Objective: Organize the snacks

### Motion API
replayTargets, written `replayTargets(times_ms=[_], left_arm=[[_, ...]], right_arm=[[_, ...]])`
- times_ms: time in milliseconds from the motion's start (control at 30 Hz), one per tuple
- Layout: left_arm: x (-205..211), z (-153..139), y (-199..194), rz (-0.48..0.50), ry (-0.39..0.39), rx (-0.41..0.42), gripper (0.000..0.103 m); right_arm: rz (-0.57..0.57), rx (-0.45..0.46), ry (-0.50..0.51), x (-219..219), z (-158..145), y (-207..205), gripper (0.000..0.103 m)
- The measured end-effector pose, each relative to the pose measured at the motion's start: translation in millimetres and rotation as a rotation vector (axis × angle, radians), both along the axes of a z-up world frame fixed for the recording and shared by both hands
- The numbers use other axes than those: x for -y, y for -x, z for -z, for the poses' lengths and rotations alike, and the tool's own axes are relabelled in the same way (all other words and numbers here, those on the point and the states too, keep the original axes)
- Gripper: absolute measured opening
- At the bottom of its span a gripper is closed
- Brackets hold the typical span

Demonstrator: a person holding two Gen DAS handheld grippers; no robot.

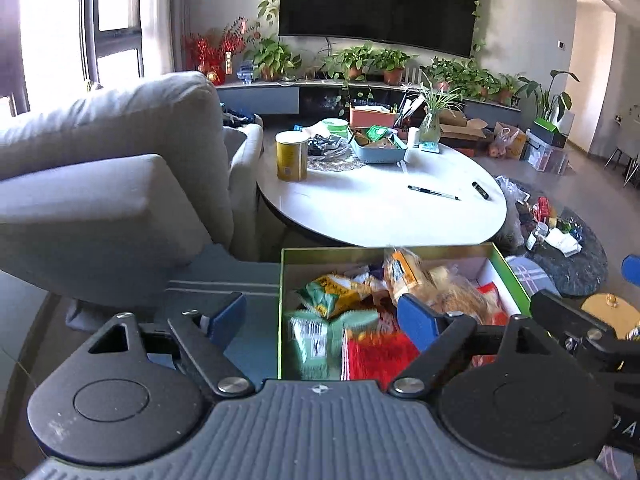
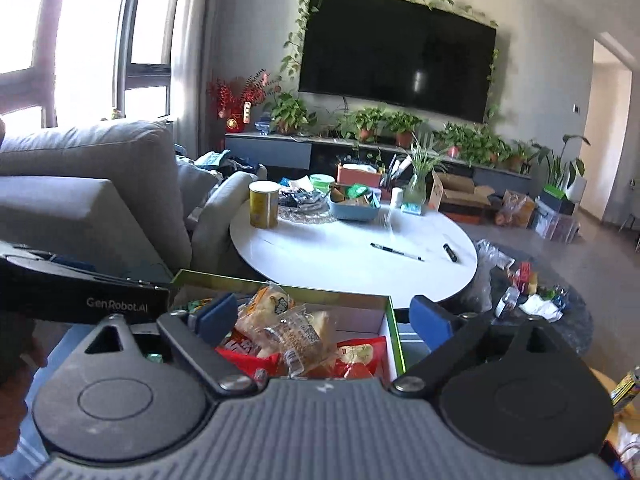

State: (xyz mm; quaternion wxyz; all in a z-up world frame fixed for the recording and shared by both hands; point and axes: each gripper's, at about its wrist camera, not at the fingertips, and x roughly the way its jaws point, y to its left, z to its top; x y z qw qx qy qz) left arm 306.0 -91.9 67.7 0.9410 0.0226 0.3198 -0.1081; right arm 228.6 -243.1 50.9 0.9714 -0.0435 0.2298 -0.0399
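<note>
Both sets of fingers spread wide and empty: the left gripper (image 1: 320, 316) hangs over the green-rimmed box (image 1: 400, 249), the right gripper (image 2: 324, 318) over its right rim. Snack packets (image 1: 352, 320) are heaped inside that box. Just beyond the box, the white worktop (image 1: 380, 204) carries a yellow can (image 1: 291, 156) and pen (image 1: 433, 193); left of the box, a grey sofa (image 1: 112, 152).

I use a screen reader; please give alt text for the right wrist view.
The open right gripper hovers empty over a green-rimmed box of snack packets. Beyond are a white oval table, grey sofa and wall television.
</note>
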Motion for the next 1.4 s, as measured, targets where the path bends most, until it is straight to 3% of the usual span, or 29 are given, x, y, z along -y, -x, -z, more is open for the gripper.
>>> replayTargets(times_ms=[200,533,733,867,1267,1400], left_arm=[[-18,-7,43,-0.023,0.019,-0.005,0.082],[-41,-6,116,-0.04,0.043,-0.022,0.082],[-41,-3,157,-0.033,-0.006,-0.023,0.083],[-45,2,180,-0.007,0.012,-0.036,0.083],[-79,22,215,-0.069,0.093,-0.049,0.084],[-84,23,226,-0.078,0.087,-0.037,0.084]], right_arm=[[0.007,0.0,-0.013,2,-9,32,0.102],[-0.018,-0.085,-0.027,-8,2,84,0.102],[-0.074,-0.103,0.022,-27,5,122,0.102],[-0.094,-0.104,0.017,-29,4,145,0.102],[-0.059,-0.079,0.005,-31,15,181,0.102],[-0.05,-0.071,-0.007,-33,20,192,0.102]])
